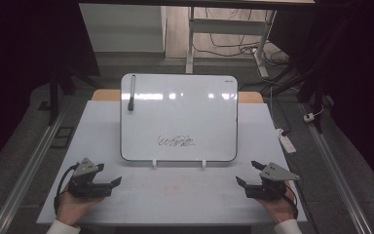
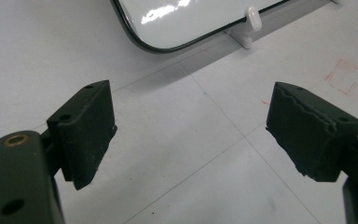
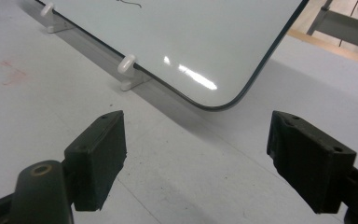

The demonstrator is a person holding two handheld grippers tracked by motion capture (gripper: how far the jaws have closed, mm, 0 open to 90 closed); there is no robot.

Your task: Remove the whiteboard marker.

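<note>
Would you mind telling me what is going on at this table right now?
A person rests a left claw and a right claw on the white table, both open and empty. Between and beyond them a whiteboard leans on its small stand, with black scribble low down and a black marker stuck at its upper left. Nothing is being handled yet.

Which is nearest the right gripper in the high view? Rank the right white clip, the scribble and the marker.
From the right gripper:
1. Right white clip, under the whiteboard's bottom edge, right of centre.
2. Scribble, low on the board, near the middle.
3. Marker, at the board's top left corner.
</note>
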